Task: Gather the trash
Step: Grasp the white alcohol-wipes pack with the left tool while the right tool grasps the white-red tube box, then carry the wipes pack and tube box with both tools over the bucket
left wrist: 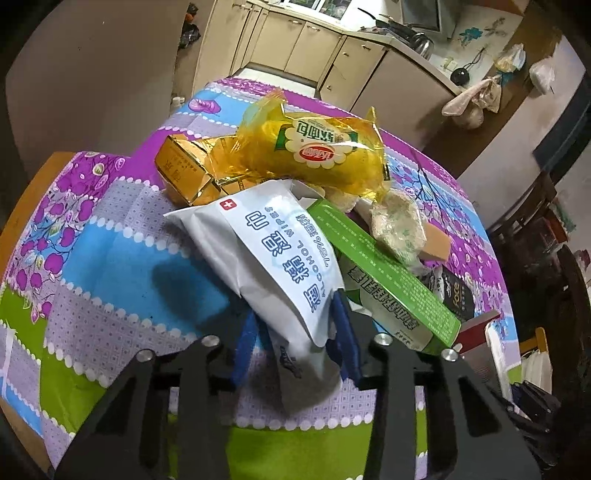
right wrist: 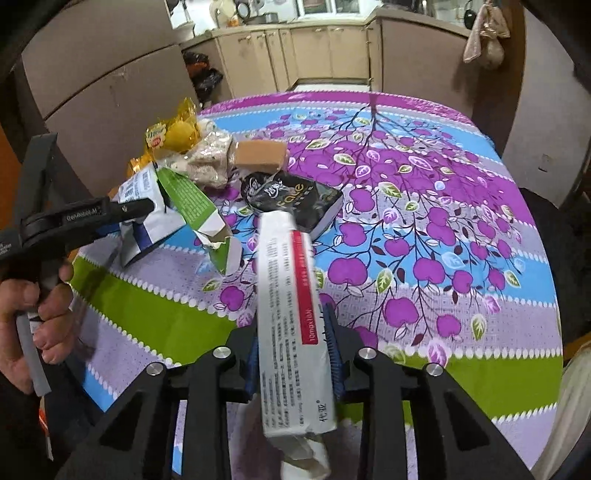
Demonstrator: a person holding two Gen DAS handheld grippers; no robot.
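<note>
Trash is heaped on the flowered tablecloth; a white wipes packet is clamped by the left gripper, a white-and-red carton by the right gripper.

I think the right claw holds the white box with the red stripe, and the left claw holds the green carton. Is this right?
Not quite. The left claw holds the white alcohol wipes pack, not the green carton, which lies beside it; the left wrist view shows this. The right claw does hold the white box with the red stripe.

Floral tablecloth, beige cabinets, hanging cloth
</note>
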